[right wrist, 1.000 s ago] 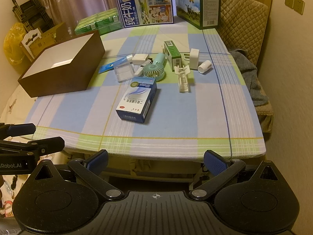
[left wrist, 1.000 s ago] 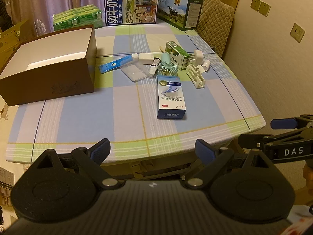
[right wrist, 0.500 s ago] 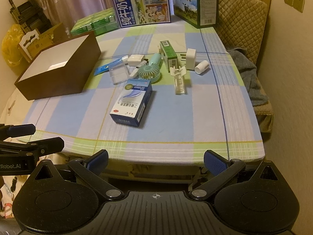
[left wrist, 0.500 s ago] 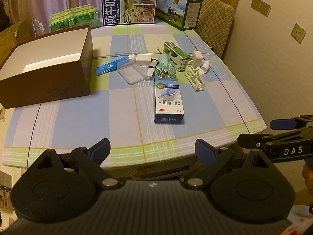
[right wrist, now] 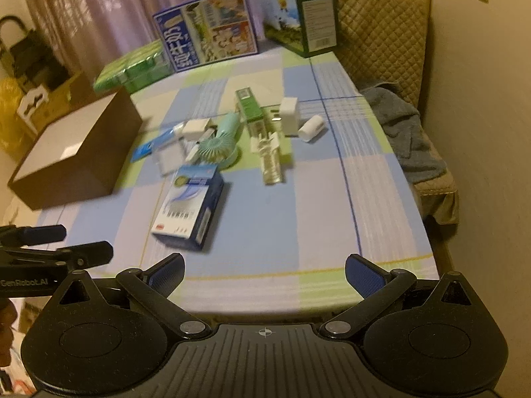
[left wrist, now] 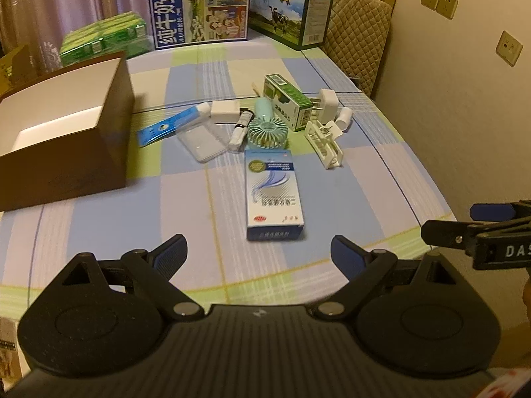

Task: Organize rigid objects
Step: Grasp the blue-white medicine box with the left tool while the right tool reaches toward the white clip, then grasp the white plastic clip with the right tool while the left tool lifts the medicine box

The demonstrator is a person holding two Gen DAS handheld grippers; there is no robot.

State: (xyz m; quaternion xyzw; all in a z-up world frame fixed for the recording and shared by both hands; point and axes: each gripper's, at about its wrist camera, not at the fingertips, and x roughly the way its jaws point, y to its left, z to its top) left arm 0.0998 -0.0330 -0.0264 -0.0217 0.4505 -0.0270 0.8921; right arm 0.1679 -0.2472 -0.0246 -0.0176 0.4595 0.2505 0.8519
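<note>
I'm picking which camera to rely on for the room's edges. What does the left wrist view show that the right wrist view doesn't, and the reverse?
Only the left wrist view shows the single wall socket low on the right wall, and the inside of the brown box.

Only the right wrist view shows the grey cloth on the seat beside the table, and the yellow bag at far left.

Both show the blue medicine box, mint handheld fan, green carton, milk cartons at the back, and each open gripper: left, right.
</note>
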